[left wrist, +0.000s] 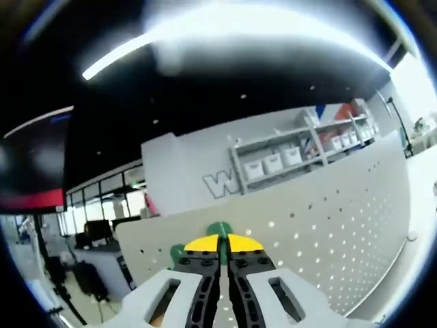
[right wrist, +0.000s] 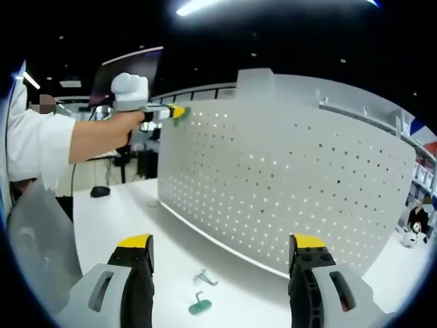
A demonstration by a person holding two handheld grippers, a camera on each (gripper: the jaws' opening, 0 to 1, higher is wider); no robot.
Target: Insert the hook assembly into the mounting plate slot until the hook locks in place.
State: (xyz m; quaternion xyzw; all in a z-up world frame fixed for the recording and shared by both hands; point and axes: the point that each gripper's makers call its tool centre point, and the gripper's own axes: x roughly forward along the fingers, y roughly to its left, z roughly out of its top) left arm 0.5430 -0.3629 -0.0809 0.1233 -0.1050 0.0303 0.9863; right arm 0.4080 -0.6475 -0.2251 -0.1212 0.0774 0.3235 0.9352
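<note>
Left gripper (left wrist: 224, 251) seemingly clamps green hook (left wrist: 220, 229) at pegboard (right wrist: 287, 178) top; right gripper (right wrist: 222, 256) gapes.

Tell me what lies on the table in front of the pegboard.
Two small hooks lie on the white table before the pegboard, one green-based. Their locking details are too small to tell.

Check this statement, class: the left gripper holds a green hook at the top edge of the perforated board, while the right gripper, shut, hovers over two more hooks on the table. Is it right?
Not quite. The right gripper is open, jaws wide apart in the right gripper view. The left gripper does pinch a green hook at the perforated board, and two hooks lie on the table.
</note>
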